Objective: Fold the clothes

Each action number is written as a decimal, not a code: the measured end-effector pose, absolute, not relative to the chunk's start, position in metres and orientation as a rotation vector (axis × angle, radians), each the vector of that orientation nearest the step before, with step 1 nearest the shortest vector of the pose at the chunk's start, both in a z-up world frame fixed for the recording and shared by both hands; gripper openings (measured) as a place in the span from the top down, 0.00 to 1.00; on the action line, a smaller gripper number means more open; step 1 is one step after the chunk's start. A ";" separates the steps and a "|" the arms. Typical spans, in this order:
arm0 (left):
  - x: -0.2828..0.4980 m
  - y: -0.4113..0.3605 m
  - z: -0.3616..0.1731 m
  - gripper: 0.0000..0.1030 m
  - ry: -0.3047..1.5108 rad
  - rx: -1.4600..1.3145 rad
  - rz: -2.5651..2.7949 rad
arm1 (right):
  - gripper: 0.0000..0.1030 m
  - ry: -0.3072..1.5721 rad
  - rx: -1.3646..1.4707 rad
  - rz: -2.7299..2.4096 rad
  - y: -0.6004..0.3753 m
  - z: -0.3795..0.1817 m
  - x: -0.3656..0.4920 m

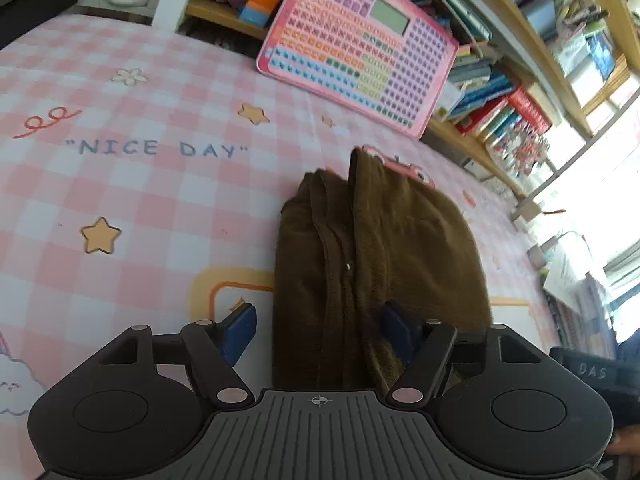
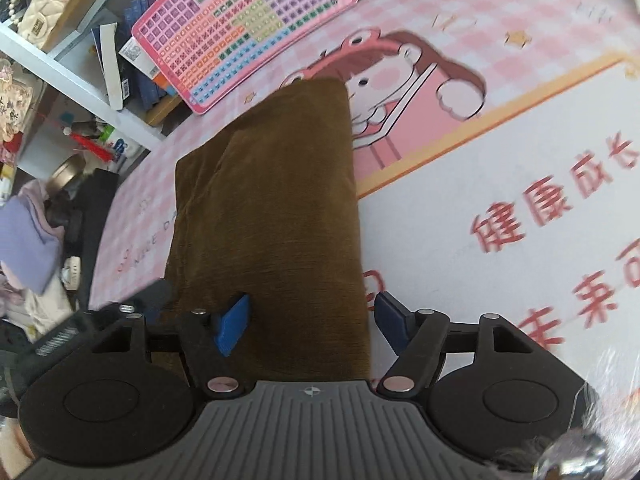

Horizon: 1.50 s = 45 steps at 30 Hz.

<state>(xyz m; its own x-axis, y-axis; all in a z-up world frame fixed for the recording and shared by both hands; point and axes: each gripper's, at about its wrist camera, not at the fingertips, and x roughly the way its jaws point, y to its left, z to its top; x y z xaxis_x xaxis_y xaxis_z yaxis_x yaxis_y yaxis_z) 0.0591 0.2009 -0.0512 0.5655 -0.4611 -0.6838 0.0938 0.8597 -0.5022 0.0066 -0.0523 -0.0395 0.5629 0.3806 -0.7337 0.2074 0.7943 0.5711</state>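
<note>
Brown cloth, folded into a long bundle, lies on the pink checked table cover. The left gripper sits low at the near end, its blue fingers spread wide with the cloth between them. The right gripper points along the cloth too, fingers wide apart, one resting on the fabric. A pink toy keyboard leans beyond.

Between the blue fingers lies a plain olive-brown garment. The surface beneath is pink-and-white check with yellow stars, grey-blue lettering and a pink cartoon girl. Beyond the fingers, a pink board carries a grid of purple, orange, blue and green squares.
</note>
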 end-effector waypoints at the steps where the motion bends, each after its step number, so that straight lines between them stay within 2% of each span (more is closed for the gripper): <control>1: 0.059 0.199 -0.052 0.42 0.919 -0.449 -0.332 | 0.45 0.988 0.693 0.122 -0.052 -0.041 0.008; 6: 0.052 0.187 -0.044 0.67 0.912 -0.453 -0.316 | 0.72 0.958 0.684 0.132 -0.046 -0.039 0.008; 9: 0.036 0.174 -0.028 0.71 0.903 -0.418 -0.340 | 0.75 0.900 0.430 0.152 -0.029 -0.015 -0.004; 12: 0.015 0.158 -0.015 0.71 0.883 -0.349 -0.375 | 0.75 0.892 0.265 0.173 -0.023 -0.003 -0.019; 15: 0.015 0.158 -0.021 0.70 0.924 -0.363 -0.375 | 0.75 0.954 0.265 0.184 -0.031 -0.007 -0.029; 17: 0.015 0.158 -0.024 0.67 0.951 -0.373 -0.376 | 0.73 0.990 0.331 0.172 -0.041 -0.016 -0.032; 19: 0.015 0.158 -0.028 0.62 0.978 -0.382 -0.376 | 0.68 1.003 0.387 0.161 -0.047 -0.021 -0.031; 21: 0.016 0.160 -0.032 0.52 1.003 -0.402 -0.365 | 0.55 1.013 0.405 0.135 -0.050 -0.023 -0.034; 22: 0.016 0.162 -0.036 0.50 1.014 -0.420 -0.361 | 0.47 1.017 0.421 0.127 -0.052 -0.025 -0.035; 24: 0.020 0.164 -0.042 0.45 1.028 -0.454 -0.360 | 0.42 1.026 0.466 0.116 -0.058 -0.030 -0.035; 28: 0.024 0.165 -0.052 0.43 1.035 -0.514 -0.382 | 0.38 1.027 0.541 0.128 -0.064 -0.037 -0.035; 29: 0.024 0.164 -0.053 0.46 1.031 -0.524 -0.389 | 0.39 1.026 0.534 0.135 -0.062 -0.037 -0.034; 30: 0.025 0.162 -0.053 0.50 1.031 -0.521 -0.390 | 0.52 1.026 0.526 0.142 -0.061 -0.037 -0.033; 31: 0.024 0.159 -0.052 0.54 1.031 -0.505 -0.380 | 0.60 1.030 0.531 0.162 -0.058 -0.038 -0.032; 32: 0.024 0.157 -0.052 0.59 1.031 -0.488 -0.376 | 0.61 1.025 0.513 0.169 -0.055 -0.037 -0.032; 34: 0.021 0.156 -0.049 0.66 1.017 -0.482 -0.379 | 0.71 1.011 0.461 0.173 -0.048 -0.032 -0.033; 36: 0.015 0.154 -0.042 0.71 0.986 -0.459 -0.391 | 0.73 0.982 0.399 0.177 -0.040 -0.025 -0.037; 45: -0.002 0.153 -0.012 0.72 0.847 -0.400 -0.435 | 0.75 0.824 0.237 0.186 -0.021 0.005 -0.053</control>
